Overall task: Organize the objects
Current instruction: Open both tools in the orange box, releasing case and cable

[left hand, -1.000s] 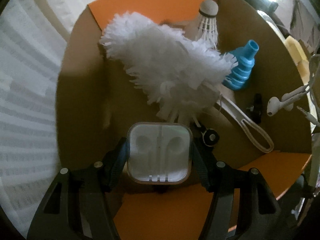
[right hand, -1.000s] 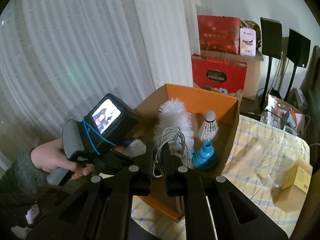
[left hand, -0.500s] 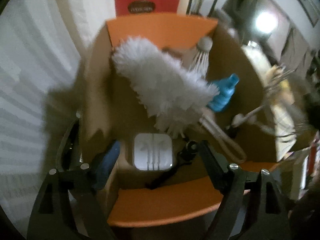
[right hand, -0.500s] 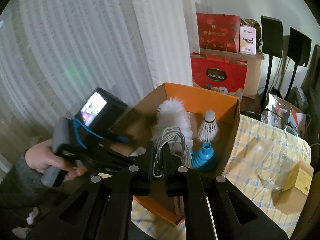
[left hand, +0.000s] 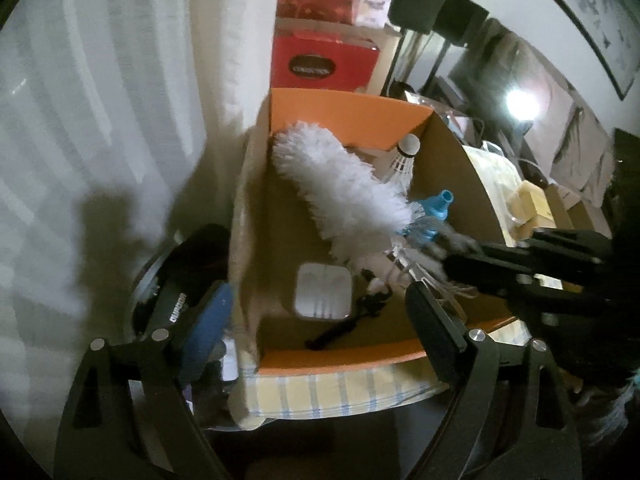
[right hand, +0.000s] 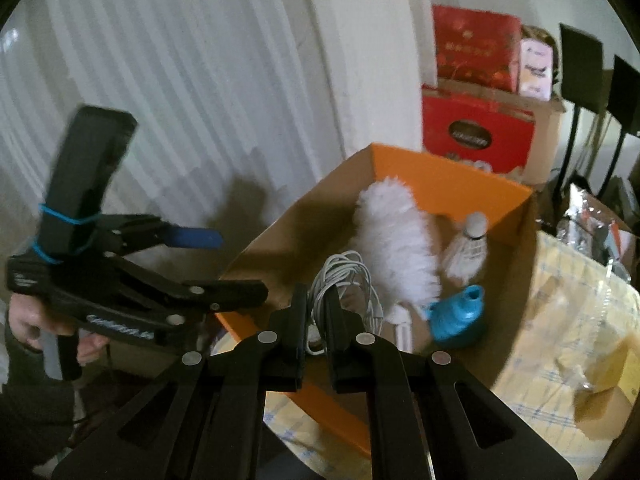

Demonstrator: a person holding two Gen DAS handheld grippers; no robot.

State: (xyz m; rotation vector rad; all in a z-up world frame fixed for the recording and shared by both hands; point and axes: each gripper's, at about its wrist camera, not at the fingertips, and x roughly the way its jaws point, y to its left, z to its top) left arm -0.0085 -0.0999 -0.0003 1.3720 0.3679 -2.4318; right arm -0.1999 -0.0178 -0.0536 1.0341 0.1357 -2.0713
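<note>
While the white cable coil (right hand: 346,280) hangs clamped in the right gripper (right hand: 316,312) above the orange box's (right hand: 452,176) near rim, the step is depositing it. The left gripper (left hand: 320,312), whose jaws have just been opening, is wide and empty; the earbud case (left hand: 323,290) lies on the box floor. Next: lower the coil into free floor w/o snagging the duster (right hand: 394,240), shuttlecock (right hand: 468,250) or blue nozzle (right hand: 460,316).
</note>
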